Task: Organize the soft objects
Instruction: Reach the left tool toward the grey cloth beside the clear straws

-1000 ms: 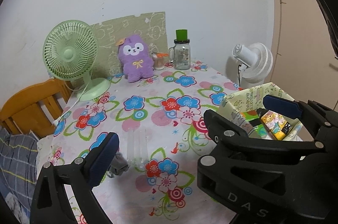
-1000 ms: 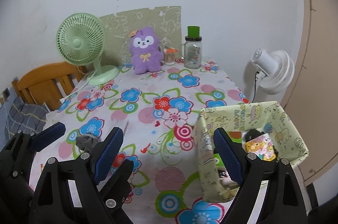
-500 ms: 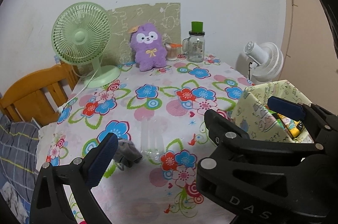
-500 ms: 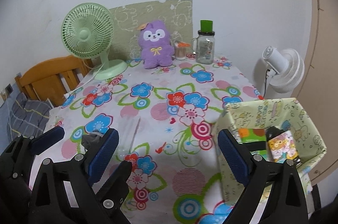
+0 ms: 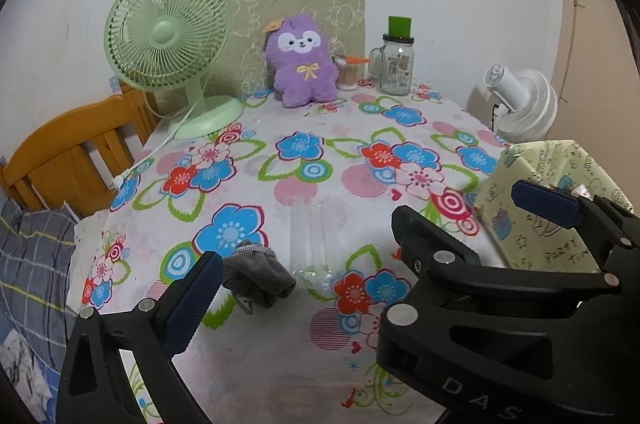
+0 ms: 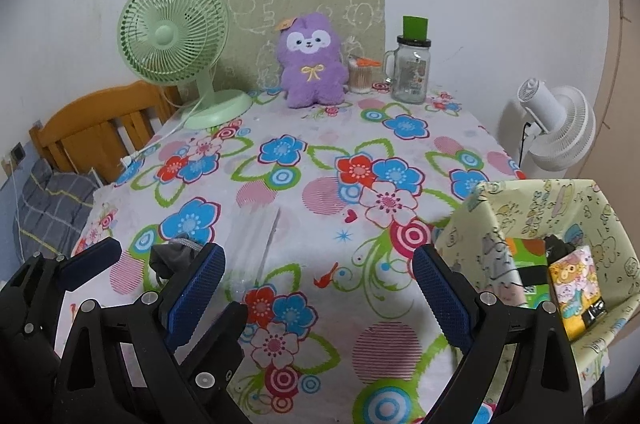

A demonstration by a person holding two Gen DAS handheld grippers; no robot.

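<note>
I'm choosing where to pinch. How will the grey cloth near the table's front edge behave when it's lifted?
The grey cloth lies crumpled in folds, so it will probably hang limp and droop from a single pinch. It looks thin and light, so lifting should be easy. A cord or loop seems to trail from it and may dangle. On the glossy tablecloth, a push would likely slide it.
</note>
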